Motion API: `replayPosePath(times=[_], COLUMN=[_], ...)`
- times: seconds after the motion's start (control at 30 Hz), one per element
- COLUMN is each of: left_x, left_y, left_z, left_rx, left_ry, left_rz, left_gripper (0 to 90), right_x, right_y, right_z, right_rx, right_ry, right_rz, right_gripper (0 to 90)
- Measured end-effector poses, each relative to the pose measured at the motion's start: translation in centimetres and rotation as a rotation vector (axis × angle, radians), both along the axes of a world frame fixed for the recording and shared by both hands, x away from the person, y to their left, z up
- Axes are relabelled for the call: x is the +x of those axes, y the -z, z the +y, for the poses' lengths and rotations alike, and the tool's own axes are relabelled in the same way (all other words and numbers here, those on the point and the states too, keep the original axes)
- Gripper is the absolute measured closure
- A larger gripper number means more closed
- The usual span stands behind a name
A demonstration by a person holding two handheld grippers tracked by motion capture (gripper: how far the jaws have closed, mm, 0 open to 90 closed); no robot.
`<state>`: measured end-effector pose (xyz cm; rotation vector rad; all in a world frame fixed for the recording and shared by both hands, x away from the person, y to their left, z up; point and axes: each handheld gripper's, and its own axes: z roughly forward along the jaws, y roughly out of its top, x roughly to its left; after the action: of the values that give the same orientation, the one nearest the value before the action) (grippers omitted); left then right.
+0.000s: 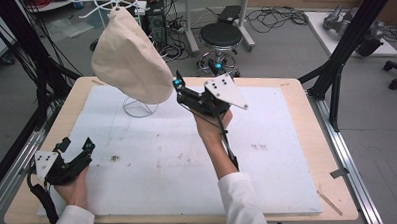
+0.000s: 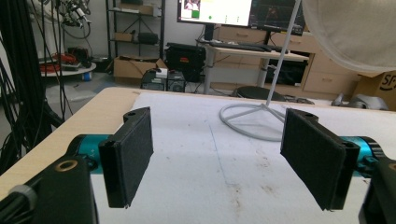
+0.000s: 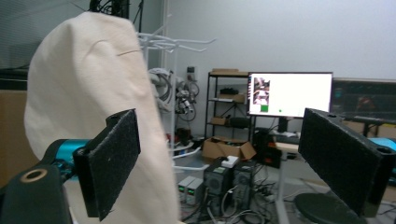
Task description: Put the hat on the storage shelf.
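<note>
Cream cotton cloth, a soft hat, is being shown from the high view draped over the top of a white wire stand at the far left of the white foam mat; the right gripper is being held just beside the hat's lower edge, while the left gripper is being rested near the mat's near left corner, well apart from it. Through the left gripper view, jaws are being held wide with nothing between them; the stand's ring base and thin pole are being revealed here, hidden under fabric from above. Through the right gripper view, jaws are likewise being held wide and empty, the hat hanging beside the left pad, whether touching cannot be told; judged light, limp and easily snagged, it is best being pinched at the brim edge.
</note>
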<state>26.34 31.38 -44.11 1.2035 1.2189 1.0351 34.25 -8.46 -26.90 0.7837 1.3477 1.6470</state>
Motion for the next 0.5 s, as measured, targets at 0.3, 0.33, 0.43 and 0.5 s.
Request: replayPosePath(times=[0.3,0.33,0.43,0.5], left_x=[0.2,0.3,0.3,0.4], left_y=[-0.1,-0.1,-0.1,-0.1], left_z=[-0.5,-0.5,-0.7,-0.9], left_rx=[0.009,0.008,0.011,0.013], left_ry=[0.013,0.013,0.022,0.025], left_rz=[-0.002,-0.004,-0.002,-0.005], left_gripper=[25.4,25.4,25.4,25.4], right_x=[-2.4,-2.6,-3.3,-3.7], right_y=[-0.1,-0.1,0.1,0.4], right_z=[-4.5,-5.0,-6.3,-7.1], right_rx=[-0.013,-0.019,-0.023,-0.020], right_ry=[0.068,0.079,0.102,0.118], right_rz=[-0.012,-0.013,0.002,0.010], right_gripper=[12.0,12.1,12.1,12.1])
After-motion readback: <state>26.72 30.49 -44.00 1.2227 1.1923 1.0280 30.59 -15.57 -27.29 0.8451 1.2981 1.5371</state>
